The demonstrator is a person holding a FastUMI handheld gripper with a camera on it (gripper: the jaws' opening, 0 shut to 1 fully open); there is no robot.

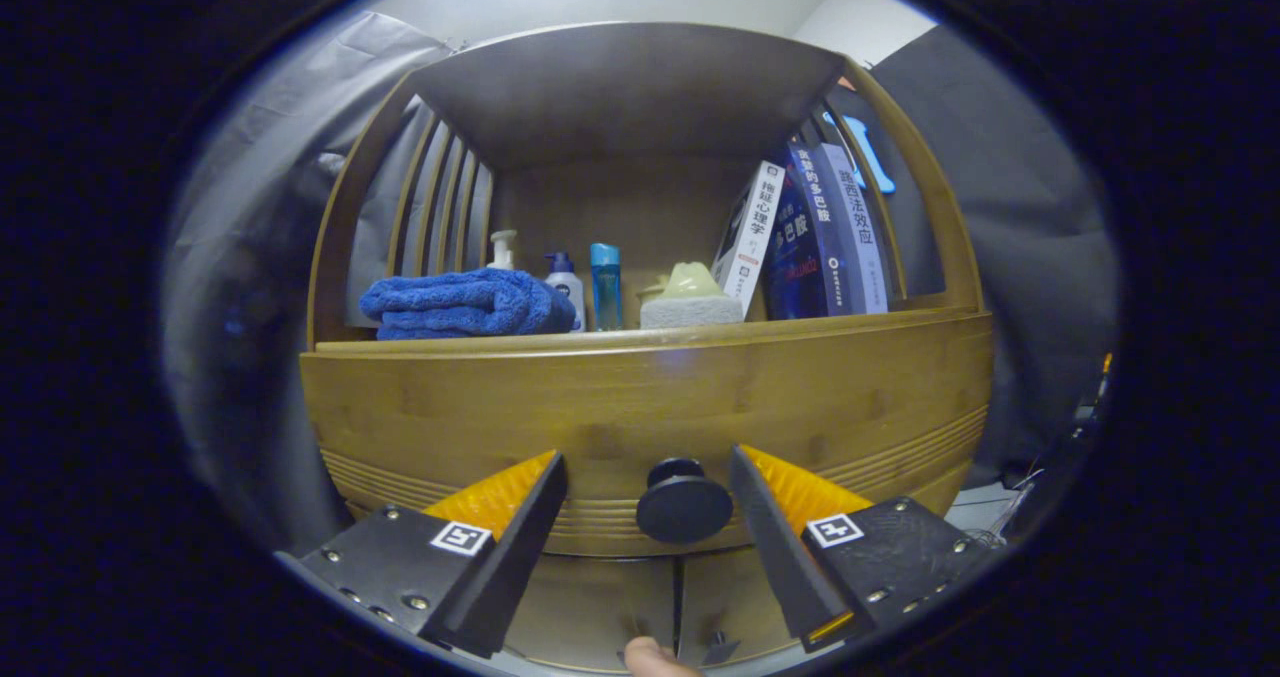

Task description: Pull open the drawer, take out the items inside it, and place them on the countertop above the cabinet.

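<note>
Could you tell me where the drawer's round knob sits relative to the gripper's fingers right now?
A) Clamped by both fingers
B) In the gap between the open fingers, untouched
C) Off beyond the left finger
B: the knob sits in the gap of the open gripper, with space on both sides, on the closed drawer.

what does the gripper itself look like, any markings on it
The gripper has two wedge-shaped fingers tapering forward, their inner pads ridged. Each sits on a flat black plate studded with small silver screws and carrying a square black-and-white tag. No cables visible.
</note>
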